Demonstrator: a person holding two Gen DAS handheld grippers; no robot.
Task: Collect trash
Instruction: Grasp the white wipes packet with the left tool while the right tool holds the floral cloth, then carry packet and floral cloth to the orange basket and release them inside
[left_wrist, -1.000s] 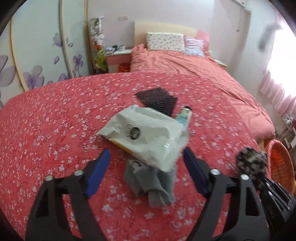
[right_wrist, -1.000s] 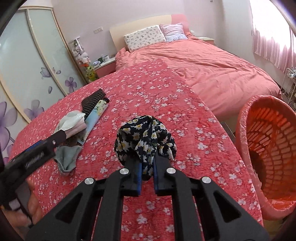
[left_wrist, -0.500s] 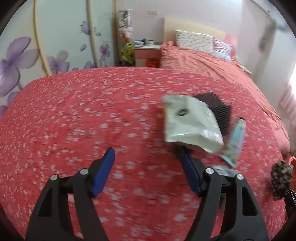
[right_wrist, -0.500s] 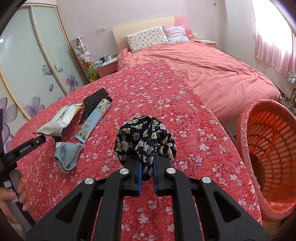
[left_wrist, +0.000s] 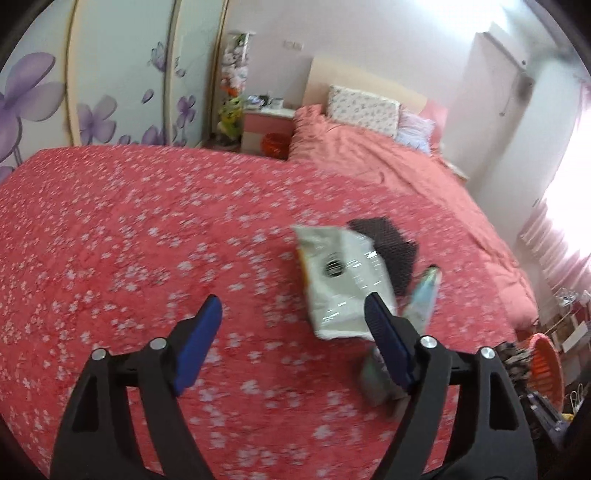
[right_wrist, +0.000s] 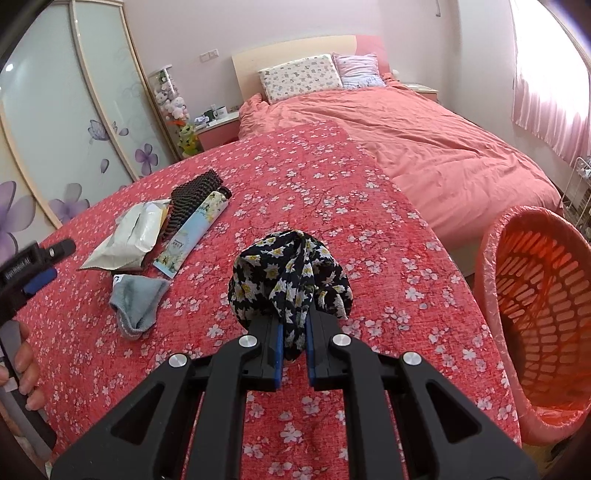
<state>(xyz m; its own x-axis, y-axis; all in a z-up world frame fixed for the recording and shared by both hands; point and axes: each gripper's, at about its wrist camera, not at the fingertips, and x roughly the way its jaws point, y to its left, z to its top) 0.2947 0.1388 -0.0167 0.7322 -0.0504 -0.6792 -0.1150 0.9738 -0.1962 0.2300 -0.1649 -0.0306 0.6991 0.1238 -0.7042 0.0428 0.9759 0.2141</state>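
My right gripper (right_wrist: 293, 332) is shut on a black floral cloth (right_wrist: 290, 273), held above the red flowered cover, left of the orange basket (right_wrist: 535, 306). My left gripper (left_wrist: 291, 321) is open and empty, above the cover to the left of the pile. The pile holds a white crumpled packet (right_wrist: 125, 236), a black mesh pad (right_wrist: 188, 199), a light-blue tube (right_wrist: 194, 232) and a grey sock (right_wrist: 138, 299). In the left wrist view the packet (left_wrist: 340, 280), the pad (left_wrist: 391, 247) and the tube (left_wrist: 424, 291) lie by my right finger.
The orange basket with a pink liner stands off the cover's right edge and shows small in the left wrist view (left_wrist: 545, 365). A bed with pink bedding (right_wrist: 424, 147) lies behind. A wardrobe (right_wrist: 74, 110) lines the left side.
My left gripper has drawn back and swung left from over the packet and sock. The right gripper has kept hold of the floral cloth and barely moved.
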